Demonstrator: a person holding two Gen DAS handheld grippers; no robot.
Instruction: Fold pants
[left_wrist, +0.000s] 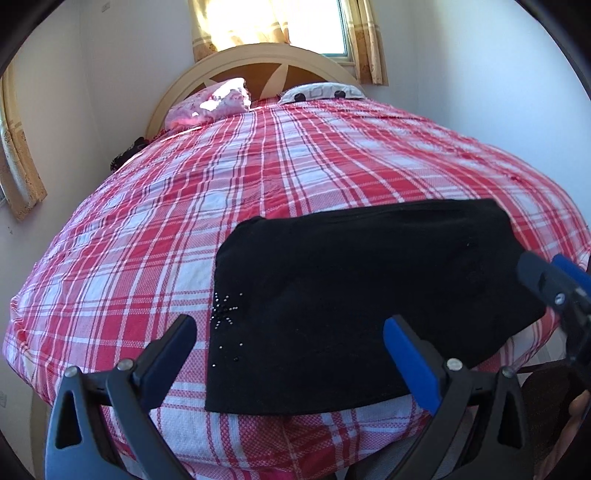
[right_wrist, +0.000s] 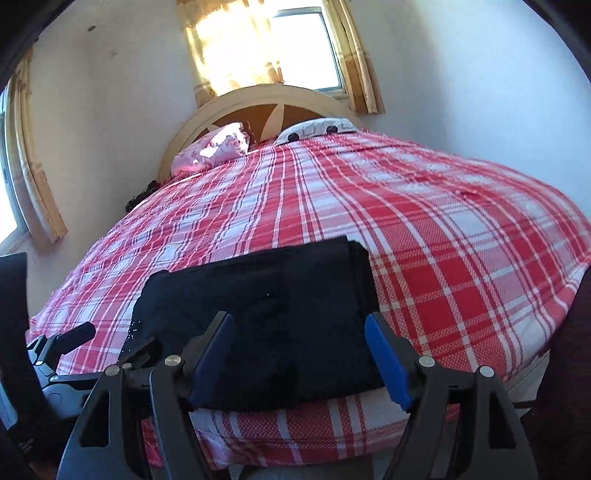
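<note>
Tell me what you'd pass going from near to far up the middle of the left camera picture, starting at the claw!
Left claw → folded black pants → red plaid bedspread → white pillow with black spots → headboard → sunny window with yellow curtains.

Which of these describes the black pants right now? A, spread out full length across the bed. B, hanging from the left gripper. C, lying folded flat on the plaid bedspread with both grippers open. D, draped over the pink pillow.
C: the black pants lie as a compact folded rectangle on the plaid bedspread, and the left gripper and right gripper both have their fingers spread, holding nothing.
</note>
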